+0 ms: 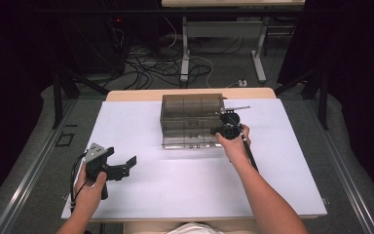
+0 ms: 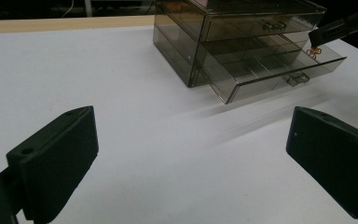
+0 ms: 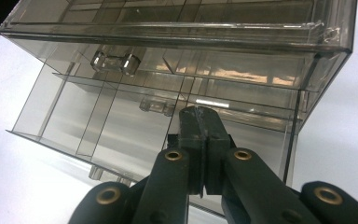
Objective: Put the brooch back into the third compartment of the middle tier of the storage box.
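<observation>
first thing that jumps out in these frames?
The smoky see-through drawer box at the middle of the white table, with its lower drawer pulled out. The right gripper hangs shut over that drawer's right end, and in the left gripper view a small golden thing dangles at its tip. The left gripper rests open at the near left of the table, apart from the box.

Place: a lab or recording studio.
Work surface: white board (image 1: pixel 195 190) laid on a wooden table (image 1: pixel 126 94).
Beyond the table: tangled cables (image 1: pixel 151 66) on grey carpet, metal legs of a second table (image 1: pixel 185 53).
Around the table: black curtains (image 1: pixel 355 73).
</observation>
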The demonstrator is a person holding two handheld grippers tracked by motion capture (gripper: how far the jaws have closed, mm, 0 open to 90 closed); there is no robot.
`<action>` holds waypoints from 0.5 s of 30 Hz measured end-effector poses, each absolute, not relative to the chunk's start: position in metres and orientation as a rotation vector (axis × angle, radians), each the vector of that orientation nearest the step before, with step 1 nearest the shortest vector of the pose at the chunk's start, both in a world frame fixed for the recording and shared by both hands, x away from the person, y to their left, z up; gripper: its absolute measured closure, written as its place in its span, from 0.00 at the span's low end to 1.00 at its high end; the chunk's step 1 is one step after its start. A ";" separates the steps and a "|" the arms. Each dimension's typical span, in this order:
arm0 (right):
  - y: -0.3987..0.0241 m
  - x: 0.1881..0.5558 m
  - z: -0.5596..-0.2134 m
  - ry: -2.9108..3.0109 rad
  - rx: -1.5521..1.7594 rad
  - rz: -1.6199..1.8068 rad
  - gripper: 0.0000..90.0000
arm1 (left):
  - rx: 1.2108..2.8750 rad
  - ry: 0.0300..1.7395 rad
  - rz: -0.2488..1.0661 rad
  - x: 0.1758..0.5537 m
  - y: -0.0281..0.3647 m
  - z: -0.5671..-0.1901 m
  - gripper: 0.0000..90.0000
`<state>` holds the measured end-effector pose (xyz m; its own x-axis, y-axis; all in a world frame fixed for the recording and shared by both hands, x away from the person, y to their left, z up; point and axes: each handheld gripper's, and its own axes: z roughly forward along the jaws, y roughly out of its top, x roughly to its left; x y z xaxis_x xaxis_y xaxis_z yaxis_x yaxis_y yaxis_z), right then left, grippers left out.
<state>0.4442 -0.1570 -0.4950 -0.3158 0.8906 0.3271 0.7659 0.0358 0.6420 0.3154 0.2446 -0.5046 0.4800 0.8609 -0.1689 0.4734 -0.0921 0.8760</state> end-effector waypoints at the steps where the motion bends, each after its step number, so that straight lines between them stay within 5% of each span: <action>1: -0.157 0.444 -0.495 2.137 1.731 1.144 1.00 | 1.732 1.142 0.488 0.315 0.245 -0.505 0.03; 15: -0.161 0.444 -0.494 2.124 1.752 1.157 0.89 | 1.735 1.143 0.487 0.317 0.244 -0.505 0.03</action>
<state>0.4437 -0.1609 -0.4940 -0.3037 0.8892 0.3422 0.7698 0.0174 0.6380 0.3169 0.2441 -0.5052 0.4804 0.8607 -0.1685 0.4747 -0.0936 0.8751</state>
